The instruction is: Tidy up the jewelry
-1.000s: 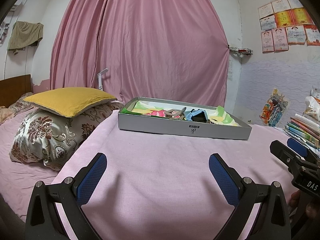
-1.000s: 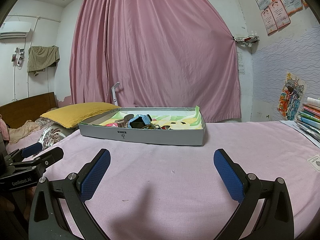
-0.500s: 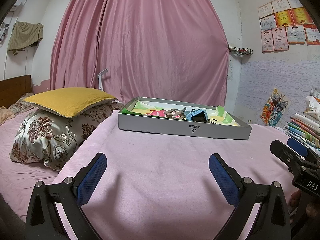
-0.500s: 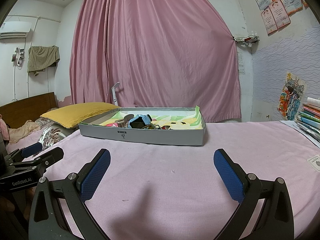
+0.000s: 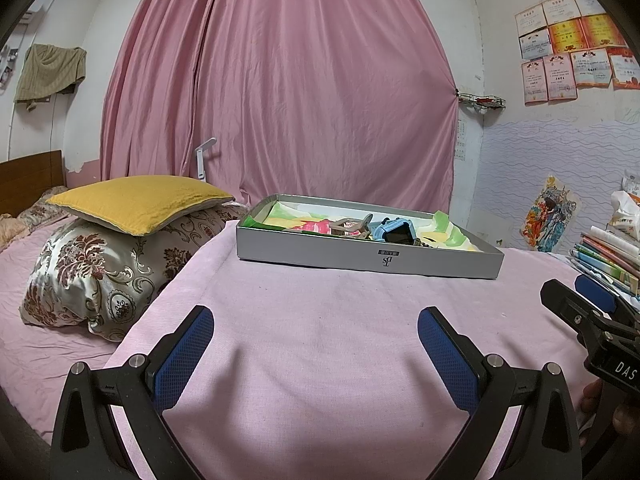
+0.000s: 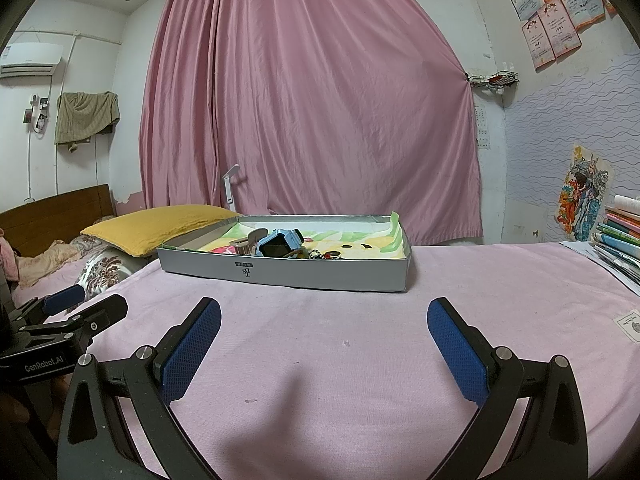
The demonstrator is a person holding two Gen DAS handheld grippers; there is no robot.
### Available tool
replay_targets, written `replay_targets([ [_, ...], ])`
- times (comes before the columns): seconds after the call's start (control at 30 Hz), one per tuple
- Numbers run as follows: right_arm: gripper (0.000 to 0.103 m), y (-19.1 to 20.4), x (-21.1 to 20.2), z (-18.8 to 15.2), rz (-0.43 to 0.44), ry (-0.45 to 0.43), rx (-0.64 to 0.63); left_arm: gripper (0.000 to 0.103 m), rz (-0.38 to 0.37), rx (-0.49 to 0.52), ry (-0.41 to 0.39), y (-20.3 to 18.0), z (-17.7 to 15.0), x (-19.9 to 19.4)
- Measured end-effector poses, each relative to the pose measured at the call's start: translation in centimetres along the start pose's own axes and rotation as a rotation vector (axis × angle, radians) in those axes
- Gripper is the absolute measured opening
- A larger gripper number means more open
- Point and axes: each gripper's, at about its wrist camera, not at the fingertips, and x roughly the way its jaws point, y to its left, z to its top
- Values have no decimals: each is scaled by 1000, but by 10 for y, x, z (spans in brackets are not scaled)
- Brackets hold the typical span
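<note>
A shallow grey box (image 5: pixel 360 254) (image 6: pixel 304 274) lined with a colourful sheet stands on the pink cloth ahead of both grippers. Inside lie a blue smartwatch (image 5: pixel 394 232) (image 6: pixel 280 243), a tan hair clip (image 5: pixel 348 226) (image 6: pixel 256 236) and small dark trinkets (image 6: pixel 324 255). My left gripper (image 5: pixel 316 344) is open and empty, well short of the box. My right gripper (image 6: pixel 324 334) is likewise open and empty, low over the cloth. Each gripper shows at the edge of the other's view, the left gripper (image 6: pixel 86 302) on the left and the right gripper (image 5: pixel 580 292) on the right.
A yellow pillow (image 5: pixel 140 200) rests on a floral pillow (image 5: pixel 100 272) at the left edge of the surface. Stacked books (image 5: pixel 608 256) (image 6: pixel 620 236) sit at the right. A pink curtain (image 5: pixel 280 100) hangs behind. A small card (image 6: pixel 630 320) lies on the cloth at the right.
</note>
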Motion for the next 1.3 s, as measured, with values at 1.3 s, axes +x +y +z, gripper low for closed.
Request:
replay_targets([
  [1.3,101,2,2,0,-1,1,-5,102,20,40,2,-4,2,3],
])
